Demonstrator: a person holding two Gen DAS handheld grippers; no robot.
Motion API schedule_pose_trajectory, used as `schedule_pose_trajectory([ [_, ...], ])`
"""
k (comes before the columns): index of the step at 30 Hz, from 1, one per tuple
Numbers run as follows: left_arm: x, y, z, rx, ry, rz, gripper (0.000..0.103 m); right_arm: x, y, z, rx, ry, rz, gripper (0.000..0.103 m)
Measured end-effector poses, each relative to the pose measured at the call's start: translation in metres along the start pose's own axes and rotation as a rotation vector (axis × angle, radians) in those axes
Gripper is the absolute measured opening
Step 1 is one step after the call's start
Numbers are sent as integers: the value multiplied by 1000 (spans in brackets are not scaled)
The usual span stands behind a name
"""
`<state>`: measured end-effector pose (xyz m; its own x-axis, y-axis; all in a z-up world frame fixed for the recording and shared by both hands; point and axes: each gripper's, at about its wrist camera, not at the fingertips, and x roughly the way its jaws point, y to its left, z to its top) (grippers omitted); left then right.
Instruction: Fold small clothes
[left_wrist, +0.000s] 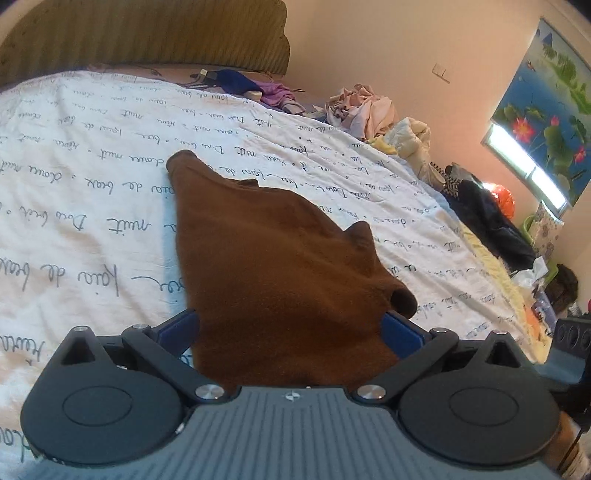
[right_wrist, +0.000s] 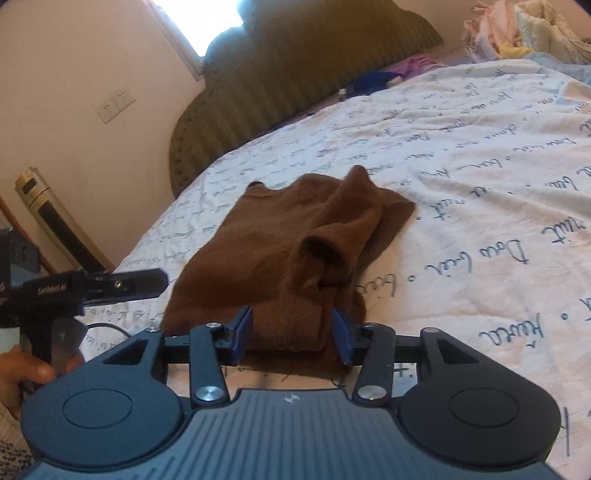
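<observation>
A small brown knitted garment (left_wrist: 273, 251) lies on the white bedsheet with blue script (left_wrist: 92, 155). In the left wrist view its near part covers the space between my left gripper's blue fingers (left_wrist: 181, 328); the left gripper (left_wrist: 290, 328) stands wide open around the cloth. In the right wrist view the garment (right_wrist: 280, 236) is partly folded, with a sleeve opening on top. My right gripper (right_wrist: 291, 332) is half closed around the garment's near edge; whether the pads press the cloth is unclear. The left gripper (right_wrist: 140, 282) shows at the left edge of the right wrist view.
A striped olive headboard (left_wrist: 147, 40) stands at the bed's far end. Piles of clothes (left_wrist: 365, 110) and dark bags (left_wrist: 491, 218) line the bed's right side. A blue item and purple cloth (left_wrist: 251, 88) lie near the headboard. A tower fan (right_wrist: 51, 221) stands by the wall.
</observation>
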<state>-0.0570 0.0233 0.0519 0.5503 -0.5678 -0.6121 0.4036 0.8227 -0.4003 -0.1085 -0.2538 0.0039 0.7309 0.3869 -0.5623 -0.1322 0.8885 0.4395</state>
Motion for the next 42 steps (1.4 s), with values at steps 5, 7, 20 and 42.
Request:
schedule_pose_trajectory([
  [5, 27, -1, 2, 0, 50, 14, 103, 10, 9, -6, -49, 32, -46, 22],
  [7, 32, -3, 2, 42, 68, 36, 103, 7, 3, -7, -8, 24, -42, 9],
  [20, 5, -25, 19, 152, 70, 51, 103, 2, -1, -15, 24, 61, -46, 5],
  [42, 118, -149, -3, 461, 31, -24, 95, 113, -122, 129, 351, 229, 46, 26],
])
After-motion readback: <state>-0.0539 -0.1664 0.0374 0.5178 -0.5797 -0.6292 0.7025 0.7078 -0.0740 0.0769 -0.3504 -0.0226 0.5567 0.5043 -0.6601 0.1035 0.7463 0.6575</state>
